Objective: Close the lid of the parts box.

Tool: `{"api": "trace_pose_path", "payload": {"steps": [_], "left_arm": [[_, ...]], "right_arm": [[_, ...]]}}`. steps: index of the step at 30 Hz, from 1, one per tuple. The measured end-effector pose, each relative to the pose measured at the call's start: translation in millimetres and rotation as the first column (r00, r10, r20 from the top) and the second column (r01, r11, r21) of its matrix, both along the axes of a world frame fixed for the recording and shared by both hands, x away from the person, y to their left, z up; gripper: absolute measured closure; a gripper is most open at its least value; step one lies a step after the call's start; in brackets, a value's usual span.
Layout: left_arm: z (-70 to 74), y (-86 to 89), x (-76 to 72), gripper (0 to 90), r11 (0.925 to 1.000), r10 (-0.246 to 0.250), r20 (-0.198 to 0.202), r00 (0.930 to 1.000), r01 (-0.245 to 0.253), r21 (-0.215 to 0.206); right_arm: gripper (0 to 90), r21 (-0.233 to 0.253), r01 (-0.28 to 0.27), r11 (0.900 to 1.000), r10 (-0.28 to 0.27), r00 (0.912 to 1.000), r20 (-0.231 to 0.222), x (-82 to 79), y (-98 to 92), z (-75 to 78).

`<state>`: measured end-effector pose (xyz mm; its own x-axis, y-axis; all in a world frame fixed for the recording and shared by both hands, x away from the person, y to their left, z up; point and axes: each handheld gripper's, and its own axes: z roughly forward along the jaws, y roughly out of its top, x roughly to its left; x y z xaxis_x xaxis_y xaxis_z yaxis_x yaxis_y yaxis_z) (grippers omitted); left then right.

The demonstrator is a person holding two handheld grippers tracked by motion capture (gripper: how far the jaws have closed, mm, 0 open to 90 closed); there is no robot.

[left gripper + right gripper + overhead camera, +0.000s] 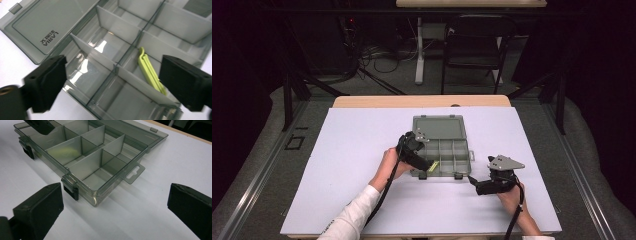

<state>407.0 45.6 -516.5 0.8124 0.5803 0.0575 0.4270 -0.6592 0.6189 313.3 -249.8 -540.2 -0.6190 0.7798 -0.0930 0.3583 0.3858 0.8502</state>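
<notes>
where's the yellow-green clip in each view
high view: the yellow-green clip lies in the box's front-left compartment, beside the left tongs.
left gripper view: right of centre, in a compartment by a divider.
right gripper view: a faint yellow blur behind a wall, upper left.
shared landmark: the clear box with its open lid.

Dark room; black chair [474, 47], grey floor [377, 82] behind table [362, 145].
</notes>
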Motion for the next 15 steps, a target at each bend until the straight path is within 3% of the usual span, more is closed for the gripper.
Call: {"api": "trace_pose_path", "payload": {"steps": [2, 10, 15], "left_arm": [[-1.9, -1.1, 1.0, 16.9, 1.0000, 0.007, 0.001, 1.0000, -0.007, 0.005], [-6.9, -4.4, 2.6, 30.2, 0.9994, 0.035, 0.006, 0.9994, -0.035, -0.004], [-11.5, -5.2, 4.1, 36.3, 0.9993, 0.031, -0.022, 0.9993, -0.031, -0.019]], "right_arm": [[0.0, 0.000, -0.001, 1.000, 0.001, 1.0000, 0.000, 0.1, 0.2, -0.1], [0.0, -0.001, -0.004, 1.000, 0.004, 1.0000, -0.002, 0.4, 0.6, -0.7], [0.0, -0.003, -0.009, 1.000, 0.009, 1.0000, -0.001, 0.2, 1.2, -0.8]]}}
